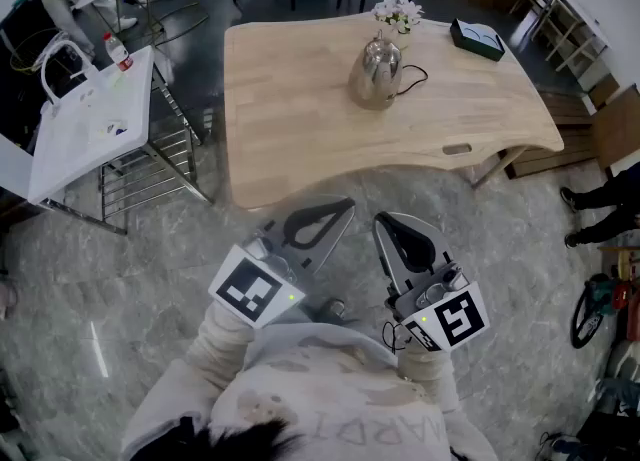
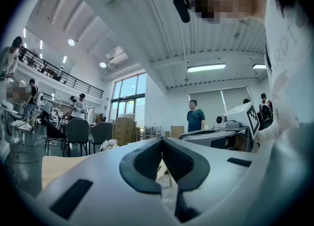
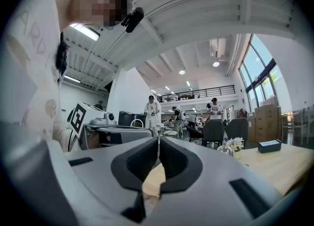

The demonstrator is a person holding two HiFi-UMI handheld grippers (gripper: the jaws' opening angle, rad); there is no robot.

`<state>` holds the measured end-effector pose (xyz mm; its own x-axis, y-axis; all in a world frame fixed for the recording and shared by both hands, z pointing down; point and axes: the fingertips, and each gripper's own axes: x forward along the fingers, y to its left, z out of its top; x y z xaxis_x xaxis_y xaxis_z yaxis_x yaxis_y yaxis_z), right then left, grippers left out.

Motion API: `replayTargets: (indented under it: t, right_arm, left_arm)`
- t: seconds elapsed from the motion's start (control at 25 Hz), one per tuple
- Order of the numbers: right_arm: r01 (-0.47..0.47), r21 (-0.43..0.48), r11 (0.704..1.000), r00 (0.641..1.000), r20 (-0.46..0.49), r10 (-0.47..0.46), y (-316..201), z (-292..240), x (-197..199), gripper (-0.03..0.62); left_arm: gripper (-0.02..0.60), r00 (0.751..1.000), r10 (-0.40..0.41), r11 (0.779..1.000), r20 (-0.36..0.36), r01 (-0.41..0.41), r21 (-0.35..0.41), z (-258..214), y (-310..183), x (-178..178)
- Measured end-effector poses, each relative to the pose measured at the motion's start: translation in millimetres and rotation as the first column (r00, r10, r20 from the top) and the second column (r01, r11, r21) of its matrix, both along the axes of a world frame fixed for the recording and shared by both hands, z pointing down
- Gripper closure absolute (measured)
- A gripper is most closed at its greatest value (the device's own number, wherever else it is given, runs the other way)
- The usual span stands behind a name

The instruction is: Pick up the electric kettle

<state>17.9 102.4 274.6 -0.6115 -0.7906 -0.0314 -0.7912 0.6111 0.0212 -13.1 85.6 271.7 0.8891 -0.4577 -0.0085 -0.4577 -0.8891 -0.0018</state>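
Steel kettle stands on table, well clear of left tool and right tool, both pressed together.

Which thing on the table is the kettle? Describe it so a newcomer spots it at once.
Look at the pale wooden table. Near its far edge, just in front of the white flowers, stands the kettle. It is the only shiny, rounded metal thing, with a black cord at its side; the dark box lies apart.

The person's shirt bears partial letters "ARDI".
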Motion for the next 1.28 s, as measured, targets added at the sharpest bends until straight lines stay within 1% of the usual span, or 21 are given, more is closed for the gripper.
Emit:
replayTargets:
  t: [0.68, 1.0, 1.16, 1.2, 1.28]
  right_arm:
    - [0.009, -0.010, 1.000, 1.000, -0.001, -0.009, -15, 0, -2, 0.572]
    - [0.003, 0.013, 1.000, 0.999, 0.034, -0.004, -30, 0, -16, 0.571]
    - [-0.023, 0.013, 1.000, 1.000, 0.010, 0.023, -40, 7, -21, 0.569]
    - [-0.028, 0.007, 1.000, 1.000, 0.003, 0.028, -44, 10, -20, 0.563]
    - [-0.029, -0.017, 0.999, 1.000, -0.006, 0.029, -53, 16, -19, 0.497]
  left_arm:
    - [0.569, 1.000, -0.001, 1.000, -0.003, 0.001, 0.000, -1, -15, -2]
    - [0.571, 1.000, 0.007, 1.000, -0.013, -0.007, -0.004, 2, -31, -21]
    - [0.571, 1.000, 0.018, 1.000, -0.016, -0.019, -0.008, 8, -41, -34]
    - [0.570, 1.000, 0.020, 1.000, -0.014, -0.021, -0.006, 10, -44, -35]
    - [0.569, 1.000, 0.021, 1.000, -0.019, -0.021, -0.008, 13, -51, -37]
